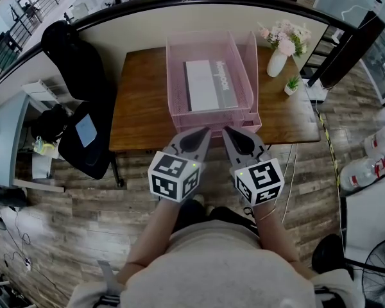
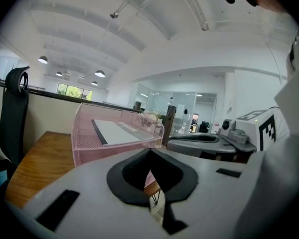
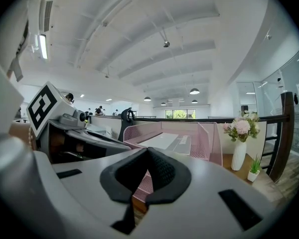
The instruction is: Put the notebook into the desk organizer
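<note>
A grey notebook (image 1: pixel 209 85) lies flat in the top tray of the pink mesh desk organizer (image 1: pixel 179 117) on the wooden desk (image 1: pixel 138 101). The notebook (image 2: pixel 118 132) and the organizer (image 2: pixel 89 146) show ahead in the left gripper view, and both the notebook (image 3: pixel 168 141) and organizer (image 3: pixel 212 143) show in the right gripper view. My left gripper (image 1: pixel 203 133) and right gripper (image 1: pixel 228 134) hover side by side just before the desk's near edge, short of the organizer. Both are shut with nothing between the jaws.
A white vase of pink flowers (image 1: pixel 281 50) and a small potted plant (image 1: pixel 292 85) stand on the desk's right part. A black office chair (image 1: pixel 77 88) stands left of the desk. A railing and wall run behind the desk.
</note>
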